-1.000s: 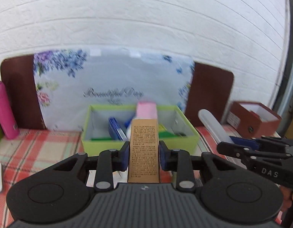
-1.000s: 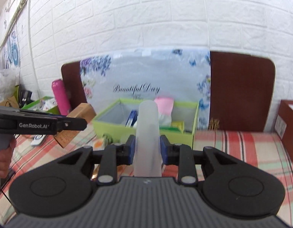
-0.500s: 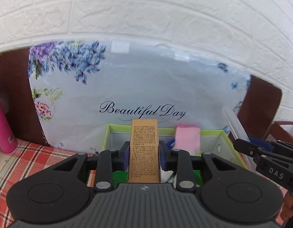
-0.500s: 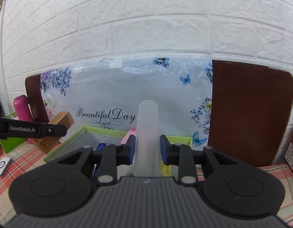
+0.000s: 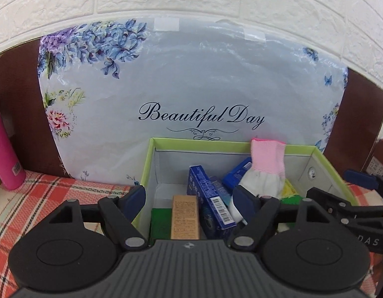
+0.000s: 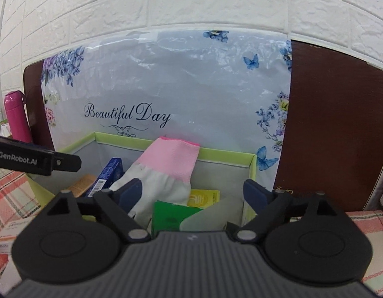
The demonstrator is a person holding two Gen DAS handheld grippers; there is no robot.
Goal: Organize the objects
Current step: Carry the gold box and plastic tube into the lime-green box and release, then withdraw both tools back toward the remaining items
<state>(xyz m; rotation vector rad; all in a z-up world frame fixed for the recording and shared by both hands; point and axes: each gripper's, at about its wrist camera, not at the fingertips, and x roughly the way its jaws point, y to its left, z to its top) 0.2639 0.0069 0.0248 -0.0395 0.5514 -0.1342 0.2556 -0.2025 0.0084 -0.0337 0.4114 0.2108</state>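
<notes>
Floral panel (image 5: 191, 92): script "Beautiful Day". Left gripper (image 5: 190, 198), marked "GenRobot.AI": jaws wide, empty. Right gripper (image 6: 192, 192), "DAS" visible: jaws wide, empty. Green cardboard box (image 5: 148, 164) holds: tan printed carton (image 5: 184, 217), blue barcoded carton (image 5: 211, 204), pink-cuffed knit glove (image 6: 164, 171), translucent tube (image 6: 206, 214), green packet (image 6: 170, 214), yellow packet (image 6: 203, 197).

The tan carton (image 5: 184, 217) and blue box (image 5: 211, 208) drop out of sight behind the left tool's body, lower ends hidden, print too small to read. The frosted tube (image 6: 206, 214) shows only a blurred tip above the right tool's housing, and the pink flask (image 5: 3, 149) is sliced by the frame edge.
</notes>
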